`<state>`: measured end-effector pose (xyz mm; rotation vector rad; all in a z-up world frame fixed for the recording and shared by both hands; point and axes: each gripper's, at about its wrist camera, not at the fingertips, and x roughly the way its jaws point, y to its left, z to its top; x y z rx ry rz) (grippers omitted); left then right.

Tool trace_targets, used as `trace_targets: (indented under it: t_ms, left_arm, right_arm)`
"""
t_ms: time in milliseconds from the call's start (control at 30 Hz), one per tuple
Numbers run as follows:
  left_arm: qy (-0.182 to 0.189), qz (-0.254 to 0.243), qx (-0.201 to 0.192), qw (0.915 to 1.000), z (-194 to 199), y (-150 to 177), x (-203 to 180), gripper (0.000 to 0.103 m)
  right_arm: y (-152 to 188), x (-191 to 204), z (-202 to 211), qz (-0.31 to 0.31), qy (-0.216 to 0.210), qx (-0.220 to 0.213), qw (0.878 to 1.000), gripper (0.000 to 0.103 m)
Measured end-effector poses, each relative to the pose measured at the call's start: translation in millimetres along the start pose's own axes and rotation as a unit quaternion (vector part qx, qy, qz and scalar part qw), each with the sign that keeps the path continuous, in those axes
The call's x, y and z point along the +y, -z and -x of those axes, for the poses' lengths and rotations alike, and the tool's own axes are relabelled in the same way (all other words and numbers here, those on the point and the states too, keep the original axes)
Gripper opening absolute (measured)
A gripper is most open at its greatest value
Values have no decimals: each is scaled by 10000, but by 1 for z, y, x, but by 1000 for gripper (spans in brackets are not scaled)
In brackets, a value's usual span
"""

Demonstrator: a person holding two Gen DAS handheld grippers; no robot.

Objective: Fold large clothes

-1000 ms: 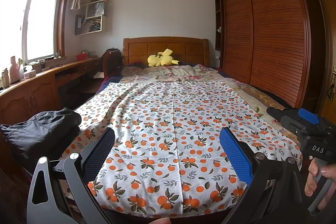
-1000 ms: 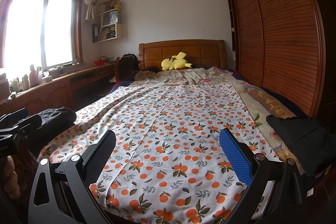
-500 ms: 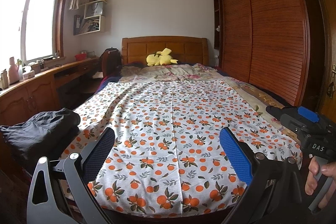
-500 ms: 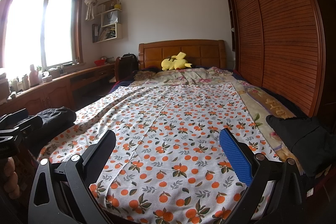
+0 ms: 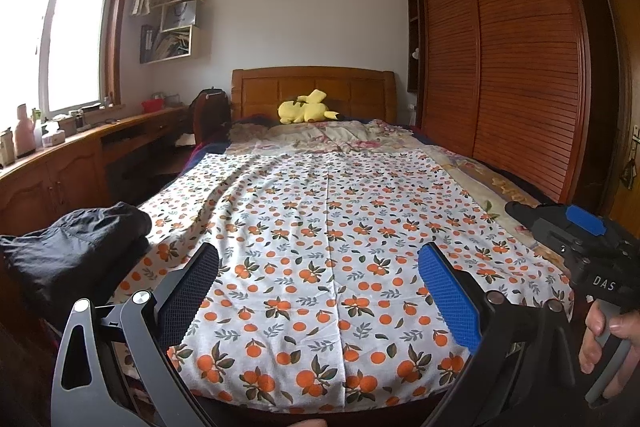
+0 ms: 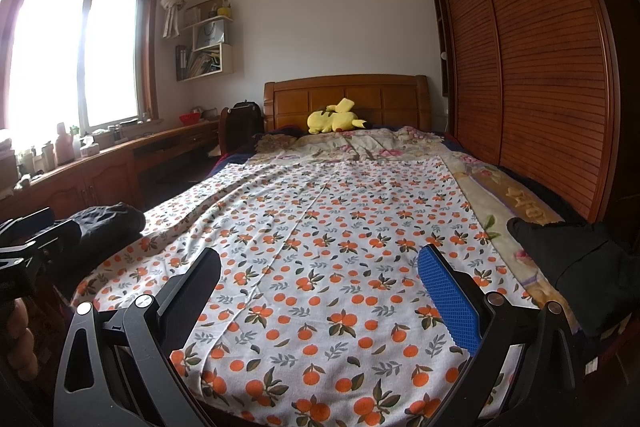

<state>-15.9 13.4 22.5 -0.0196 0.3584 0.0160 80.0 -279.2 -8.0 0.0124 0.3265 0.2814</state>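
orange-print cloth (image 5: 328, 247) lay spread flat on the bed (image 5: 472, 171), covering most of it from the foot end up toward the floral bedding (image 5: 332, 139) near the wooden headboard (image 5: 312, 87). a centre crease ran lengthwise down the cloth, and there were some wrinkles on its left side. left gripper (image 5: 318, 275) hovered over the foot end, fingers wide apart and holding nothing, one black pad and one blue pad (image 5: 448, 299) visible. right gripper (image 6: 318, 275) was also above the foot end, fingers wide and empty. in the left wrist view the right gripper showed at the right edge, with a hand (image 5: 612, 335) on its grey handle. in the right wrist view the left gripper body showed at the left edge, near a dark folded garment (image 6: 108, 223). that dark garment (image 5: 72, 255) sat just beside the cloth's left edge. another black garment (image 6: 576, 267) lay on the right side of the bed, beside the cloth. a yellow plush toy (image 5: 306, 111) rested at the headboard. slatted wardrobe (image 5: 512, 67) on the right, window (image 5: 68, 27) and a wooden surface (image 5: 80, 143) with bottles on the left.
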Motion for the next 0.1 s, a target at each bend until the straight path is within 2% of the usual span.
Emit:
trace_targets:
  t_ms: [100]
  left_arm:
    - [-10,-11,6,10000,0,0,-1,100]
  right_arm:
    - [0,0,0,-3,0,5,10000,95]
